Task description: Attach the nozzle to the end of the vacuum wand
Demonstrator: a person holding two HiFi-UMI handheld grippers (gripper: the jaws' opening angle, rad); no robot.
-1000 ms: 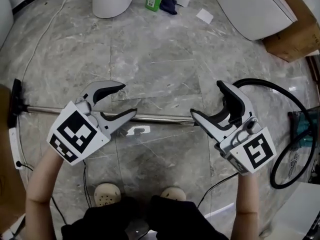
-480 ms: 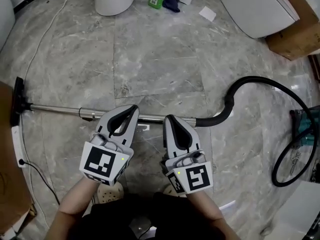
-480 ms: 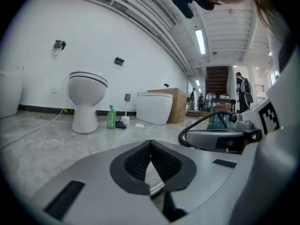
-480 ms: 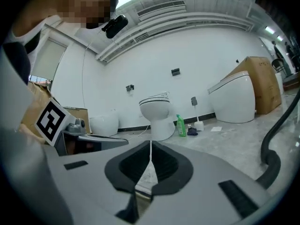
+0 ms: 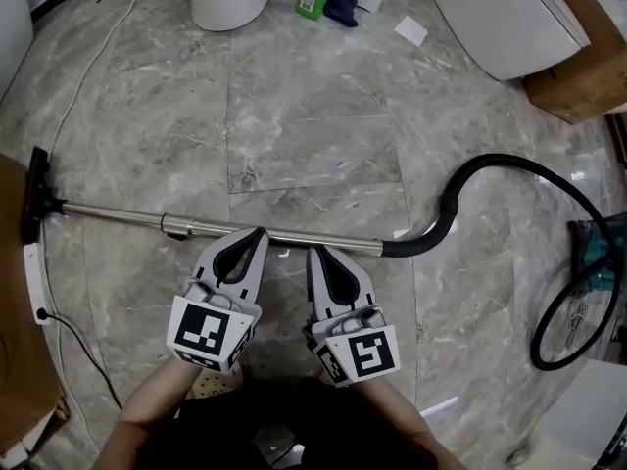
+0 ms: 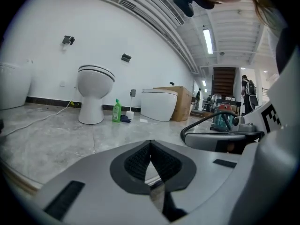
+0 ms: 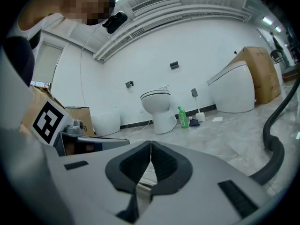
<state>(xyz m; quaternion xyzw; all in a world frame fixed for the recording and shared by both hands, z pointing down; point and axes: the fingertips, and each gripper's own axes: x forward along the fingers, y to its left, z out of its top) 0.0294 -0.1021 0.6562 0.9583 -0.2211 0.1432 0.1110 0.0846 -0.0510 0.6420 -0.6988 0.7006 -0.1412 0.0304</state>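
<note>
Both claws fully closed, nothing between the pads. Left gripper and right gripper sit side by side at 6 o'clock, tips at mid-span of the vacuum wand; contact unclear. Wand lies flat on the floor. Nozzle is at its 9 o'clock end, black hose runs toward 3 o'clock.

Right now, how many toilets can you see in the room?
3: a cut-off toilet at the left edge, a pedestal toilet beside the green bottle, a boxy toilet in front of the cardboard box. More may be out of view.
</note>
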